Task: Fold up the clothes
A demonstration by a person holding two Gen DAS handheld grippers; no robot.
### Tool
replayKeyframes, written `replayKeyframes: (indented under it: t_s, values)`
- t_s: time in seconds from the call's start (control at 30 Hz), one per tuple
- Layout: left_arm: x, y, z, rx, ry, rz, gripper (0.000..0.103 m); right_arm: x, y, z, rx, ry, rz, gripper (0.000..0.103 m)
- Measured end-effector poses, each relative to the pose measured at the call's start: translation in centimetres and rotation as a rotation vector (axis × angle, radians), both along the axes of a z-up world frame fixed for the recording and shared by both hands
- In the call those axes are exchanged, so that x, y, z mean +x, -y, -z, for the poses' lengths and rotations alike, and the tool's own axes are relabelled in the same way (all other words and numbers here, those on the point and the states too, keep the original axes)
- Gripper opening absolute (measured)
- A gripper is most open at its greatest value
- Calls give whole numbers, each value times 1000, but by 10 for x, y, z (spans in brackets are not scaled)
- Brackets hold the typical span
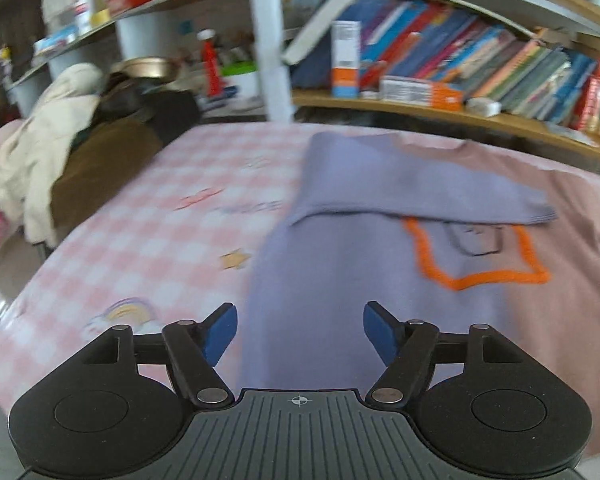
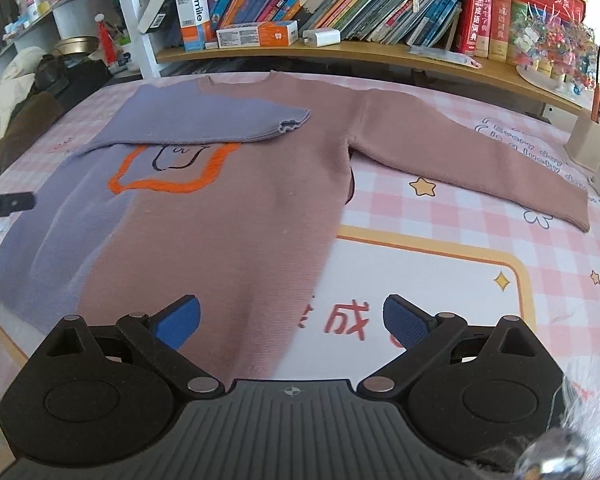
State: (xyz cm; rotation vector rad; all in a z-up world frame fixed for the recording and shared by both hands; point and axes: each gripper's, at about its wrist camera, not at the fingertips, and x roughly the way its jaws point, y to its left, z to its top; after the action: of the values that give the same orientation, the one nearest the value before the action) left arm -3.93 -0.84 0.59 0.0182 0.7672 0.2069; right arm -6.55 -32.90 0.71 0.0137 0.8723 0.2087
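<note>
- We've got the sweater [image 2: 220,216] lying flat on the pink checked bed cover [image 2: 460,288], neck at the far edge by the bookshelf [image 2: 340,50], hem near us.
- First fold looks done: the lavender sleeve [image 2: 204,124] lies across the chest, its cuff resting near the middle, just above the orange outline [image 2: 168,184].
- The pink sleeve [image 2: 480,160] is not yet folded; it stretches out to the right, flat on the cover.
- Our left gripper [image 1: 299,332] hovers over the sweater's left edge, jaws spread, nothing between the blue pads [image 1: 220,332].
- Our right gripper [image 2: 292,320] hangs above the near hem, jaws spread wide too, empty.
- So we judge roughly a third finished: one sleeve in, one to go, then the body needs folding over.
- Next likely target, we'd say, is that right cuff, well apart from both grippers.
</note>
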Motion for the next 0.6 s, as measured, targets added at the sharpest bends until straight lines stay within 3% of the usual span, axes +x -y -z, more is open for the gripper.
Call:
replayKeyframes:
  t_s: [0.17, 0.23, 0.33, 0.47, 0.6]
  values:
    - [-13, -29, 8, -52, 12, -45, 72, -4, -8, -2, -29, -17, 48, 95]
    - [-19, -37, 12, -76, 11, -55, 72, -6, -11, -2, -46, -29, 70, 85]
    - [-23, -45, 15, -113, 11, -56, 72, -10, -12, -3, -56, -44, 111, 80]
    - [-19, -45, 16, -147, -3, 11, 72, -14, -12, -2, -42, -57, 163, 72]
    - [-14, -45, 21, -170, -18, 54, 72, -18, -10, 3, -10, -87, 211, 54]
